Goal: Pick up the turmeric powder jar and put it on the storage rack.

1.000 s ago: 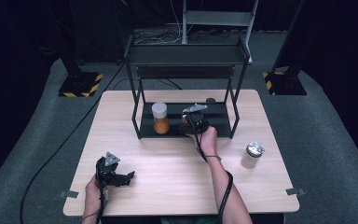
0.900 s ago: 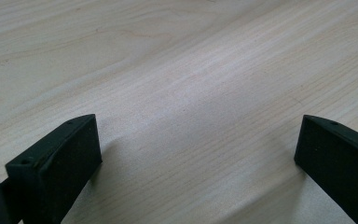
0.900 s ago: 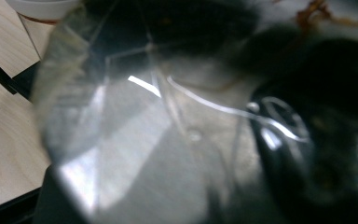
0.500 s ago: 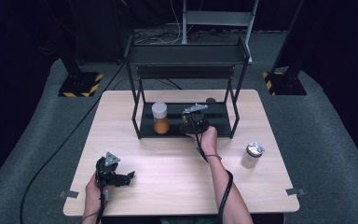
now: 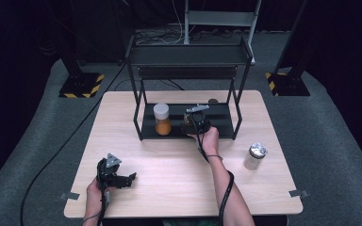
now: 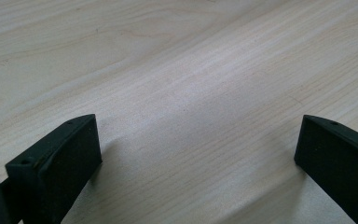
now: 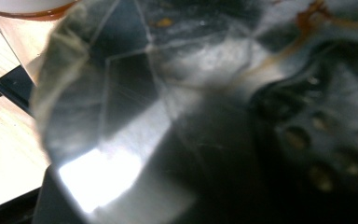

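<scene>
- High view: right gripper (image 5: 192, 123) is reached into the lower tier of the black rack (image 5: 186, 70), w/ its jaws closed on a dark jar (image 5: 187, 119) that sits on the rack's bottom tray, approx. mid-tray.
- Just left of it on the same tray, an orange-filled jar (image 5: 161, 119) w/ white lid is seen, near but apart from the held jar.
- Rack's front right leg is stood just right of the right hand; the upper shelf is hung over the tray, so the reach is boxed in from above and at the sides.
- A small dark item (image 5: 213, 100) is seen behind the rack, on the table; what it is can't be told.
- A silver-lidded jar (image 5: 254, 156) is stood on the table (image 5: 179, 188) to the right, well apart from the rack.
- Left gripper (image 5: 122, 180) is rested low over the table's near left part, well apart from everything else.
- Left gripper view: both black jaws are seen spread wide over bare wood grain, w/ nothing between them.
- Right gripper view: the dark jar's clear faceted wall (image 7: 135, 93) is seen pressed very close to the lens, blurred; a black perforated cap part (image 7: 321, 140) is seen at right.
- At top left, the white lid edge and orange contents of the neighbouring jar are glimpsed, plus strips of table wood at the left edge.
</scene>
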A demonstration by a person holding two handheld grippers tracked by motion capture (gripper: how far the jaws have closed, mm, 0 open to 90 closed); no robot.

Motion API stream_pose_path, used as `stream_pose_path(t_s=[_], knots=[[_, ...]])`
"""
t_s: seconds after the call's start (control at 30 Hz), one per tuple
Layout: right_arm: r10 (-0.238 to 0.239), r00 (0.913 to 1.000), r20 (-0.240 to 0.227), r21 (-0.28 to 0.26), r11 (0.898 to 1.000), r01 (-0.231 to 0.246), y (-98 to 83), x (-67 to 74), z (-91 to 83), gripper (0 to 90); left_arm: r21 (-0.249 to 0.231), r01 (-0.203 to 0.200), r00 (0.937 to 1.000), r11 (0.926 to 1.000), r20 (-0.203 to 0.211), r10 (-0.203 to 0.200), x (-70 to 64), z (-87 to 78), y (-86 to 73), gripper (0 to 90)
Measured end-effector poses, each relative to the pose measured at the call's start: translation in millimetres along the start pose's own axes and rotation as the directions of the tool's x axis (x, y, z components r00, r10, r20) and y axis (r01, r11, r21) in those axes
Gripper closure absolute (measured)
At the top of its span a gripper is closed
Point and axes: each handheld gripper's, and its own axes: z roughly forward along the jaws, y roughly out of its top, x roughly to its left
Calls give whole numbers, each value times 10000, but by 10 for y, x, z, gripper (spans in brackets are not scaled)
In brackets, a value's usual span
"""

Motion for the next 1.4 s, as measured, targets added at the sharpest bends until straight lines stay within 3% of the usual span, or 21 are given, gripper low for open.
stream_pose_path(t_s=[1.4], knots=[[37,9999,107,318,9995,-40,-36,33,266,301,-21,-21,10000,10000,-31,21,-4,-1,-1,5]])
